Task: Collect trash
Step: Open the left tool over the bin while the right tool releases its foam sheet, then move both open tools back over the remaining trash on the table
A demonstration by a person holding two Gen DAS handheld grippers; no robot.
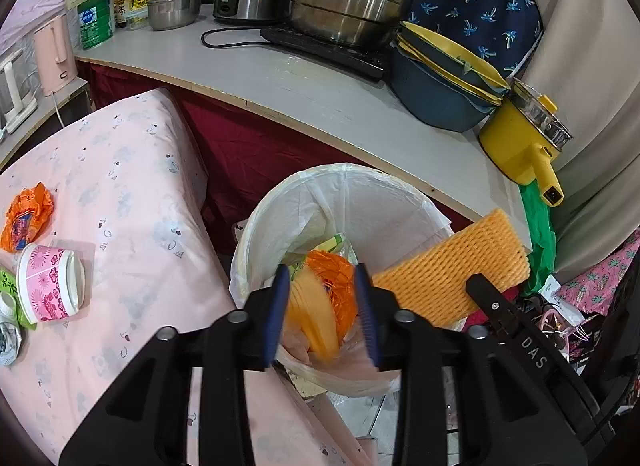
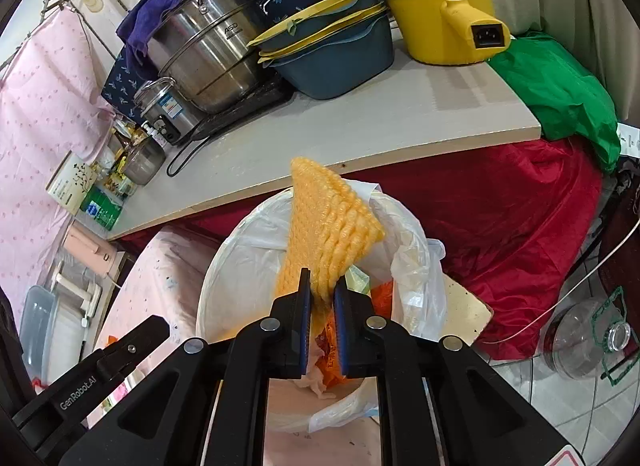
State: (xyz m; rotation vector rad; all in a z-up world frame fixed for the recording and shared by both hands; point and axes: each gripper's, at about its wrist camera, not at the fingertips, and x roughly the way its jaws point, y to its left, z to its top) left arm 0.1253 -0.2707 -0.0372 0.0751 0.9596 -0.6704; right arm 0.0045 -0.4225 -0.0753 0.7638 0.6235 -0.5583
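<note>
Right wrist view: right tongs (image 2: 322, 298) pinch orange foam net (image 2: 328, 221) over lined bin (image 2: 224, 262), w/ orange wrapper (image 1: 334, 278) etc. already inside. Left tongs (image 1: 322, 302) wide, empty. Left on pink bench (image 1: 132, 193): paper cup (image 1: 50, 284), orange packet (image 1: 28, 217).

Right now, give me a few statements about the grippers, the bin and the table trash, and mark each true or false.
1. The right gripper is clamped on the foam net. True.
2. The left gripper holds an orange wrapper. False: its jaws are open over the bin, gripping nothing.
3. The bin is empty. False: wrappers already lie in it.
4. A pink cup lies on its side on the table. True.
5. An orange wrapper lies on the table. True.
</note>
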